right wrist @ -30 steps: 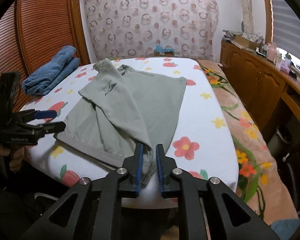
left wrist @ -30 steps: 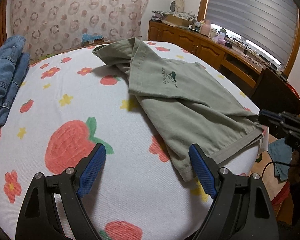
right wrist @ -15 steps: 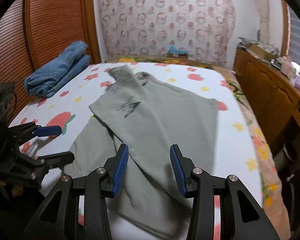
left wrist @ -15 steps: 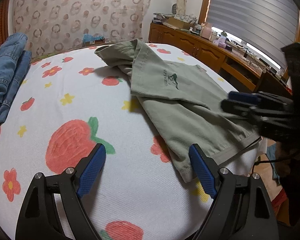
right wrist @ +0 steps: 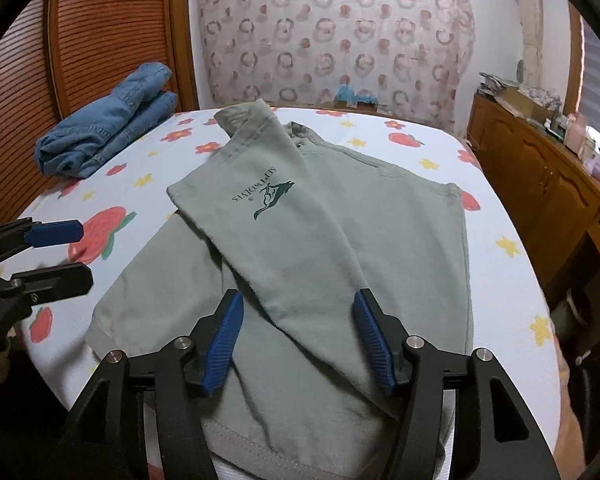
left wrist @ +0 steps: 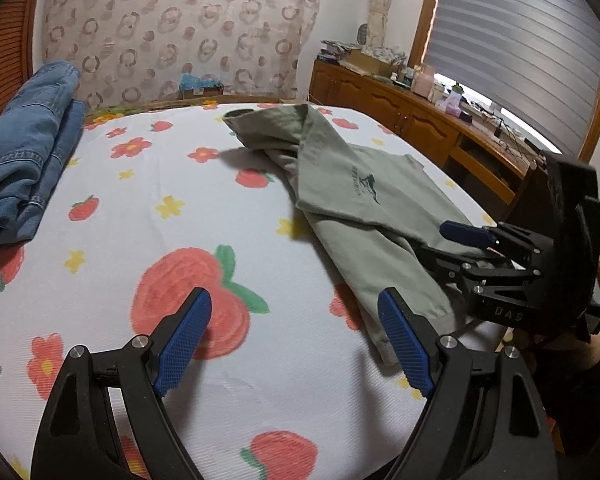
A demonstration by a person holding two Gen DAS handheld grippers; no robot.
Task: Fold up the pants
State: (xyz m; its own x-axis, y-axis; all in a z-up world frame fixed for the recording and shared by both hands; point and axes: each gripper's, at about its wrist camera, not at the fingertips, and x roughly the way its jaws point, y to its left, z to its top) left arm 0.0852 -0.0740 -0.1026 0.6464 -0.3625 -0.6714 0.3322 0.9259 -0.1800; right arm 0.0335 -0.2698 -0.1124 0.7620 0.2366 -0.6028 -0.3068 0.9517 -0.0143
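I have the green pants (right wrist: pixel 340 248) lying on the bed (left wrist: pixel 148 208), one leg thrown over but crooked. My right claw (right wrist: pixel 298 340) is opening above them, gripping nothing; my left claw (left wrist: pixel 296 336) hangs wide and empty. Straightening and further folds remain.

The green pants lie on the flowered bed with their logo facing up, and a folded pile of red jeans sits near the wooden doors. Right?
Not quite: the jeans are blue, not red, as the right wrist view shows. The rest holds: the green pants lie on the flowered bed with the logo facing up, and the pile sits near the wooden doors.
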